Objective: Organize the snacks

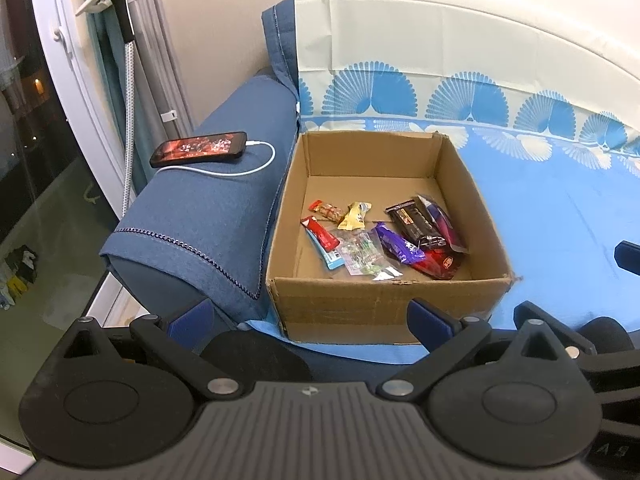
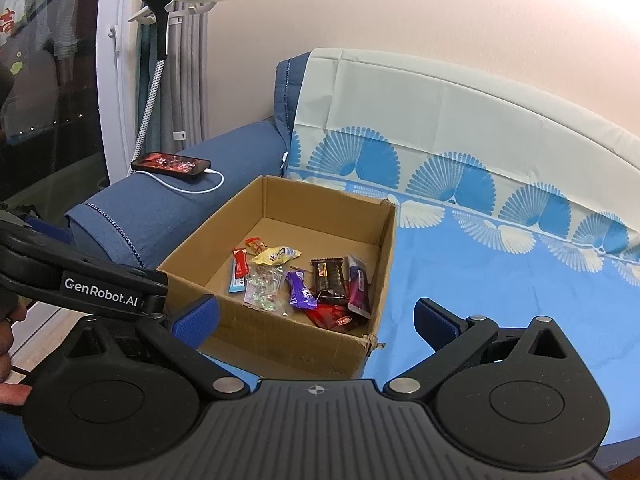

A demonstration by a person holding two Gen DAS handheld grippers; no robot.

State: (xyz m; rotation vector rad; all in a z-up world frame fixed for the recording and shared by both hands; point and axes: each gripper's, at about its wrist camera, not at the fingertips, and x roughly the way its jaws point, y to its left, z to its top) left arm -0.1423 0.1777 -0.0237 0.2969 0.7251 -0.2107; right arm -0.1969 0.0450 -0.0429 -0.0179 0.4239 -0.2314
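Note:
An open cardboard box (image 1: 380, 300) (image 2: 280, 340) stands on the blue sheet against the sofa armrest. Inside lie several snack packets: a red and blue bar (image 1: 322, 240) (image 2: 239, 270), a yellow packet (image 1: 354, 215) (image 2: 278, 256), a clear candy bag (image 1: 362, 254) (image 2: 264, 286), a purple packet (image 1: 398, 242) (image 2: 301, 290), a dark brown bar (image 1: 416, 222) (image 2: 330, 280) and a red packet (image 1: 438, 265) (image 2: 334, 318). My left gripper (image 1: 310, 316) is open and empty, in front of the box's near wall. My right gripper (image 2: 316, 318) is open and empty, near the box's front corner.
A phone (image 1: 199, 149) (image 2: 171, 165) on a white charging cable lies on the blue armrest (image 1: 208, 216) (image 2: 168, 216). A garment steamer stand (image 1: 120, 8) (image 2: 160, 20) and a glass door are at the left. The blue patterned sheet (image 1: 560, 220) (image 2: 500, 280) spreads to the right of the box.

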